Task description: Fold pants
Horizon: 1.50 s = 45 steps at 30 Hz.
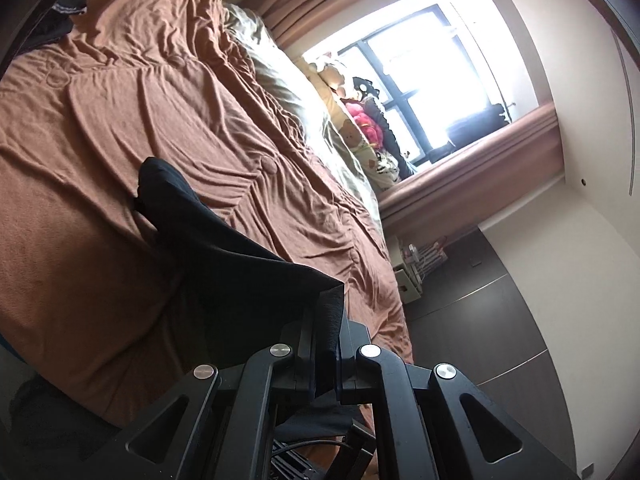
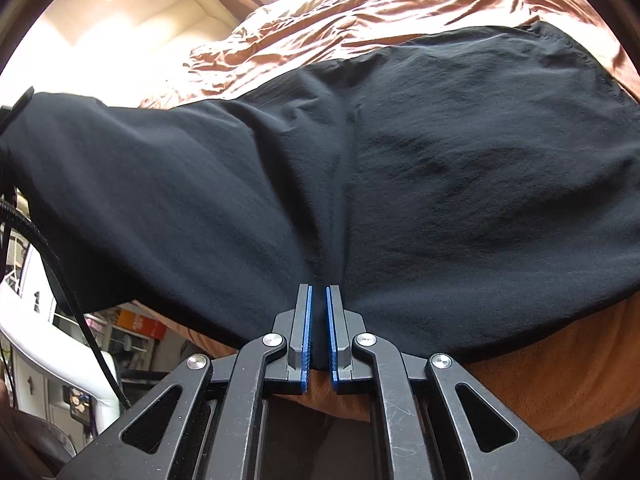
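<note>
Two grippers hold one garment, each at a separate point along its near edge. The black pants (image 2: 440, 168) lie mostly spread over the brown bedspread (image 2: 360, 12), with the near hem at the front edge of the bed.

1. Right gripper (image 2: 319, 300): the jaws are closed on a pinch of the fabric edge. The blue pads (image 2: 308, 336) sit close together with cloth drawn into a vertical crease between them. This grip probably anchors the middle of the near edge so the garment does not slide while the other side is carried.

2. Left gripper (image 1: 326, 312): the jaws are closed on a corner of the pants (image 1: 224, 248). In the left wrist view the fabric rises off the bedspread (image 1: 120, 120) as a taut sheet from the bed surface to the jaws. The far end of that sheet touches the bed. In the right wrist view the same lifted portion appears at the left as a raised, slightly blurred fold.

3. Judgement: the step in hand is a fold in which one side is brought over the other. Holding the corner high keeps the cloth clear of the bedding so it can be laid down flat.

4. Risk: slack near the anchored pinch may bunch, producing an uneven crease.

Pillows (image 1: 280, 76) and soft toys (image 1: 360, 120) rest by the window (image 1: 432, 72), well apart from the work.
</note>
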Motion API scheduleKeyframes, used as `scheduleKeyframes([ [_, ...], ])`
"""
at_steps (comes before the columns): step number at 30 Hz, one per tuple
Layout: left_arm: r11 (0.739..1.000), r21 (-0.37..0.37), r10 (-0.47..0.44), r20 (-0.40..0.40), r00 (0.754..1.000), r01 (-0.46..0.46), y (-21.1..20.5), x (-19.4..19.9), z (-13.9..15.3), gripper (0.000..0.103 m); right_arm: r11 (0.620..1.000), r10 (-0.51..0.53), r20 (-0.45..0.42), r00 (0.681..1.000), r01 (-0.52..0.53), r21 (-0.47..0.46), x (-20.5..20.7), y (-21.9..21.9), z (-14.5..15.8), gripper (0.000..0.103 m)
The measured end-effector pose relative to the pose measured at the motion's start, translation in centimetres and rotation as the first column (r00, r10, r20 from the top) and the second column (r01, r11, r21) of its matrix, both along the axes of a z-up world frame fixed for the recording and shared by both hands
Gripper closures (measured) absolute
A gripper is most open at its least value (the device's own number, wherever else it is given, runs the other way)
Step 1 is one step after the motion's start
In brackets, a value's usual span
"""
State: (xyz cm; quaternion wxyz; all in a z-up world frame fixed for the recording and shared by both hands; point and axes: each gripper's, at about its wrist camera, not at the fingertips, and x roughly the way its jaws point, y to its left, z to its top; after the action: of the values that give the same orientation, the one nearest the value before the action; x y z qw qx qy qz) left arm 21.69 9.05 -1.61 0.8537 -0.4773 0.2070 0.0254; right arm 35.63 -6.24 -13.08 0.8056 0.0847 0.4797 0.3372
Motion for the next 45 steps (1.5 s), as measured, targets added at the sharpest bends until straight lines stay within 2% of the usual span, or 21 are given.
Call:
scheduleKeyframes([
  [3, 0.999, 0.022, -0.023, 0.002, 1.000, 0.023, -1.2, 1.3, 0.8, 0.097, 1.000, 0.009, -0.002, 1.000, -0.009, 0.022, 0.2, -1.2, 0.3, 0.098],
  [11, 0.991, 0.070, -0.112, -0.019, 0.994, 0.113, -4.4, 5.6, 1.6, 0.097, 0.993, -0.092, 0.090, 0.992, 0.085, 0.084, -0.2, -8.3, 3.5, 0.098],
  [18, 0.972, 0.069, -0.221, -0.030, 0.975, 0.223, -7.9, 9.7, 1.1, 0.097, 0.971, -0.238, 0.107, 0.965, 0.235, 0.042, -0.7, -15.7, 4.1, 0.098],
  [20, 0.964, 0.069, -0.255, -0.042, 0.966, 0.258, -9.2, 11.1, 0.7, 0.097, 0.958, -0.285, 0.107, 0.952, 0.283, 0.034, -0.9, -17.9, 4.0, 0.091],
  [22, 0.953, 0.067, -0.291, -0.061, 0.955, 0.295, -10.5, 12.5, 0.0, 0.097, 0.942, -0.335, 0.104, 0.937, 0.332, 0.039, -1.5, -19.9, 3.9, 0.074],
  [24, 0.941, 0.066, -0.328, -0.081, 0.941, 0.333, -11.9, 14.0, -0.7, 0.097, 0.924, -0.383, 0.100, 0.918, 0.380, 0.049, -2.1, -21.8, 3.7, 0.068],
  [28, 0.908, 0.056, -0.406, -0.123, 0.905, 0.415, -15.5, 16.3, -2.5, 0.097, 0.894, -0.448, 0.075, 0.891, 0.444, 0.058, -3.1, -24.9, 3.5, 0.068],
  [32, 0.865, 0.054, -0.483, -0.180, 0.857, 0.499, -19.4, 18.0, -4.9, 0.097, 0.872, -0.488, 0.065, 0.870, 0.486, 0.051, -4.0, -26.6, 3.6, 0.068],
  [38, 0.813, 0.024, -0.558, -0.254, 0.790, 0.582, -23.3, 17.7, -8.8, 0.097, 0.843, -0.537, 0.042, 0.842, 0.535, 0.053, -5.0, -28.8, 3.5, 0.068],
  [42, 0.798, 0.001, -0.580, -0.269, 0.769, 0.602, -23.5, 16.9, -10.0, 0.097, 0.833, -0.552, 0.036, 0.833, 0.550, 0.057, -5.4, -29.5, 3.5, 0.068],
  [45, 0.797, -0.001, -0.581, -0.275, 0.766, 0.604, -23.4, 16.1, -10.1, 0.097, 0.830, -0.557, 0.024, 0.830, 0.555, 0.065, -5.2, -29.6, 3.1, 0.068],
])
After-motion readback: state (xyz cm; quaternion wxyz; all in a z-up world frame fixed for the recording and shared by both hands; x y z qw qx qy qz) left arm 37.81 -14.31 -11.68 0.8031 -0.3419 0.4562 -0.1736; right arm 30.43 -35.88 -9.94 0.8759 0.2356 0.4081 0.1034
